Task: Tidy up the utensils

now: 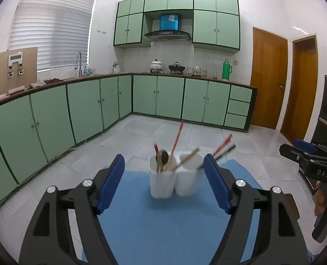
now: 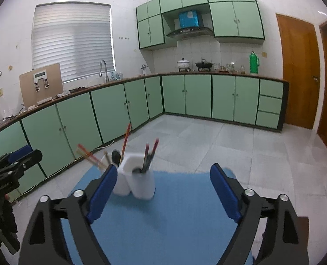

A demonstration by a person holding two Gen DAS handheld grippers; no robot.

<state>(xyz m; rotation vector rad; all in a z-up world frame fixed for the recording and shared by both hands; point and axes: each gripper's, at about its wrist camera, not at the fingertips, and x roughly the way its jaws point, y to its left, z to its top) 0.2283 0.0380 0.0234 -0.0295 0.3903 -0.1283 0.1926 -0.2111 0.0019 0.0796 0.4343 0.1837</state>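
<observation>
White plastic holder (image 1: 174, 176) on blue mat (image 1: 141, 220) looks tippy; left gripper (image 1: 163, 183) and right gripper (image 2: 162, 190), both wide open and empty, could knock chopsticks (image 1: 177, 137) out.

The letters "DAS" stand in white on the black body of the right gripper (image 1: 318, 154) — seen off to the left gripper's right side; the lettering on other things is too blurred to read.

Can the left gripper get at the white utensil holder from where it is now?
Probably yes. The left gripper is open and empty, and the white utensil holder stands straight ahead between its fingers on the blue mat, with nothing in between.
</observation>
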